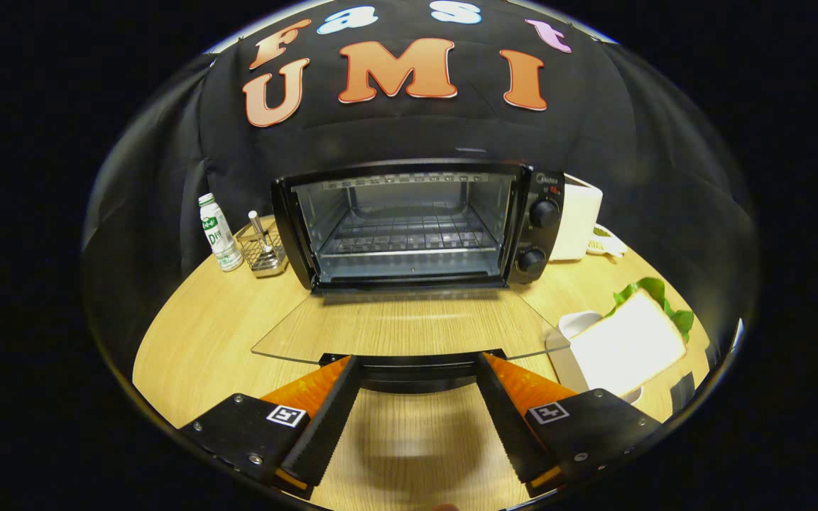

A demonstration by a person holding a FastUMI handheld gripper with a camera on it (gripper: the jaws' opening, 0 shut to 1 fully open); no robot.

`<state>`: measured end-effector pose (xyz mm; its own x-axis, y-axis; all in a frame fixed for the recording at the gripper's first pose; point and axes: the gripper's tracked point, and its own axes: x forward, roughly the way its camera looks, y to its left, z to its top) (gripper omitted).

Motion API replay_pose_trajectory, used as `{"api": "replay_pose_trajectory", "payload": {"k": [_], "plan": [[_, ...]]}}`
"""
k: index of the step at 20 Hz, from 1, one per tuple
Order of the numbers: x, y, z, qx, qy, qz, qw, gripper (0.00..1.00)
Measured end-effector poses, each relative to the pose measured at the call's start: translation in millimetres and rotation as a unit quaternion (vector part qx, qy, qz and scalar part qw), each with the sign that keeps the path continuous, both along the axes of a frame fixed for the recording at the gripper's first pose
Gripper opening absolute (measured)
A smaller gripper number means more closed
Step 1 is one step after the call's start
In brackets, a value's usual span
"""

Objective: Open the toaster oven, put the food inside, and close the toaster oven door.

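Tongs [420, 363]: spread wide, holding nothing, tips at the door handle [416, 372]
Oven [416, 223]: centre frame, glass door lying flat open
Sandwich [625, 344]: lower right, on counter [203, 333]

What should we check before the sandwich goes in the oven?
1. Toaster oven door fully down: ok, it lies flat with its handle between the fingers.
2. Rack inside is bare: ok.
3. Hand-held gripper free to grab: ok, its fingers are spread and hold nothing.
4. Sandwich within easy reach: ok, it sits on a white plate beside the door.
5. Bottle and metal caddy out of the way: ok, they stand on the oven's other side.
6. Oven is cool: cannot tell.
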<state>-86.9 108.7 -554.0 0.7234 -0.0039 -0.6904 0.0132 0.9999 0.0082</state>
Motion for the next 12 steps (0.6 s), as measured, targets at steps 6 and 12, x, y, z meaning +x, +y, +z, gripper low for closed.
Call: {"api": "replay_pose_trajectory", "payload": {"k": [6,12], "plan": [[-8.0,1.5,-22.8,0.008,0.021,-0.009,1.000,0.98],[-7.9,1.2,-17.9,0.004,0.022,-0.001,1.000,0.98]]}}
